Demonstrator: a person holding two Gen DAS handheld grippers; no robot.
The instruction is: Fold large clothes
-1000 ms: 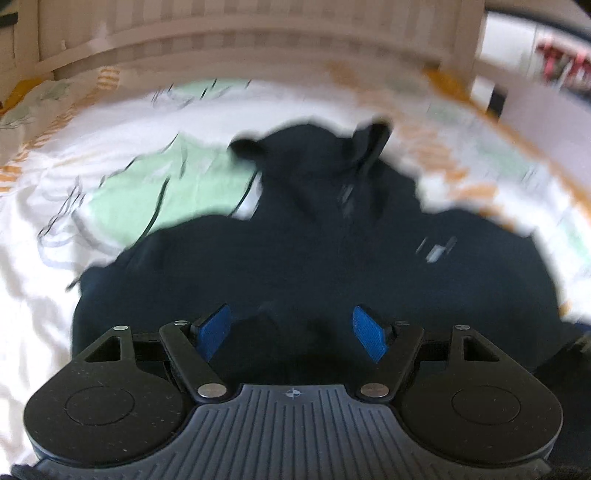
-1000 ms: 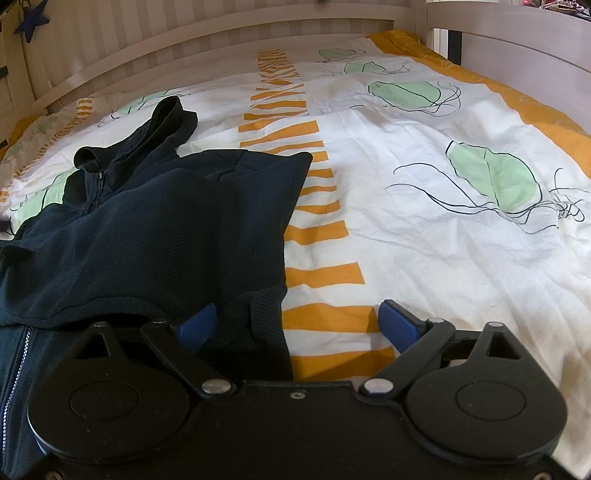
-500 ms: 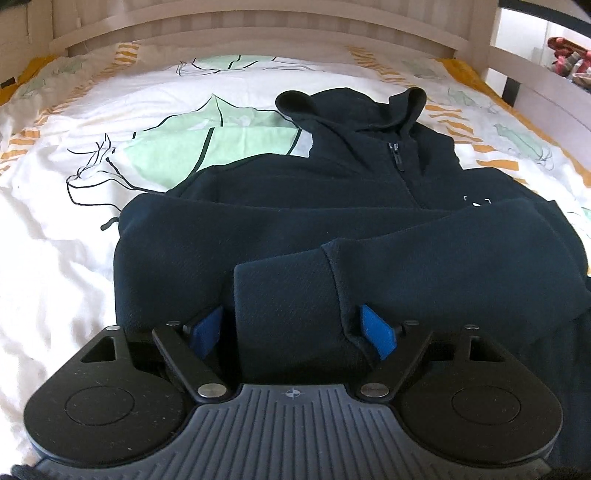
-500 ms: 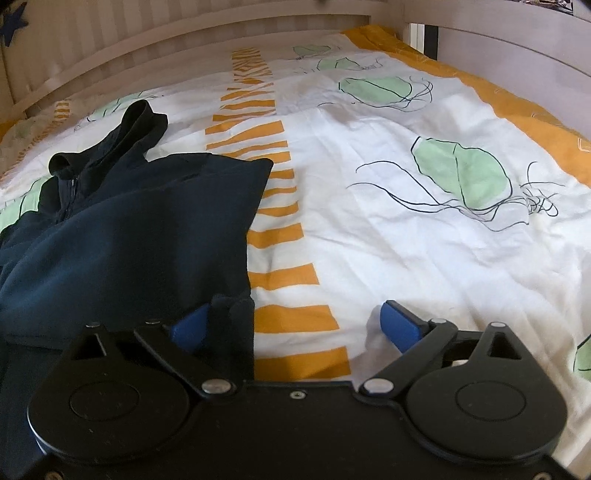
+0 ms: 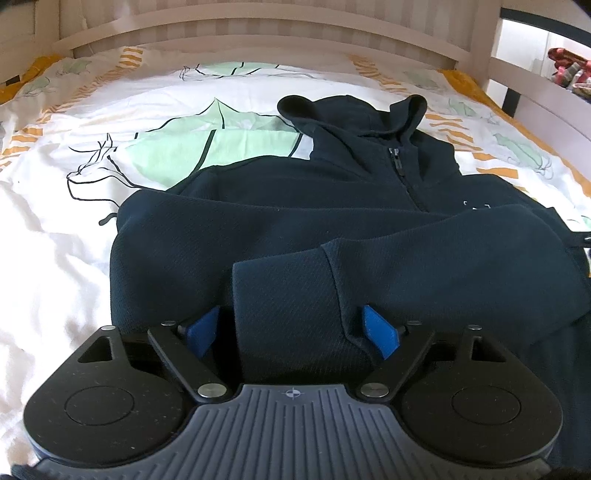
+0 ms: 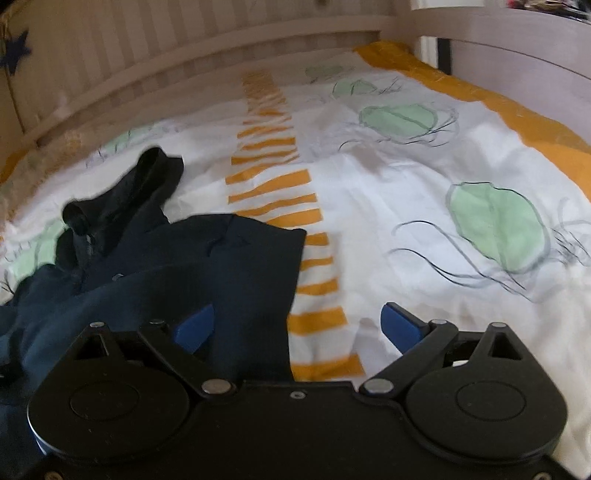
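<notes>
A dark navy zip hoodie [image 5: 332,229] lies flat on the bed, hood toward the headboard, with one sleeve folded across its body; the sleeve cuff [image 5: 288,306] lies between my left fingers. My left gripper [image 5: 291,332] is open, its blue pads on either side of the cuff and not pinching it. In the right wrist view the hoodie [image 6: 192,273] fills the left side, its right edge running down between my fingers. My right gripper [image 6: 297,326] is open over that edge and the sheet, holding nothing.
The bed has a white duvet [image 6: 406,221] with green leaf prints and orange stripes. A pale wooden headboard [image 5: 258,26] stands at the far end, and a side rail [image 6: 517,62] runs along the right. Bare duvet lies right of the hoodie.
The left gripper has settled low over the folded sleeve cuff and stays open. The right gripper has lifted and drawn back from the hoodie's edge; its view is now blurred.
</notes>
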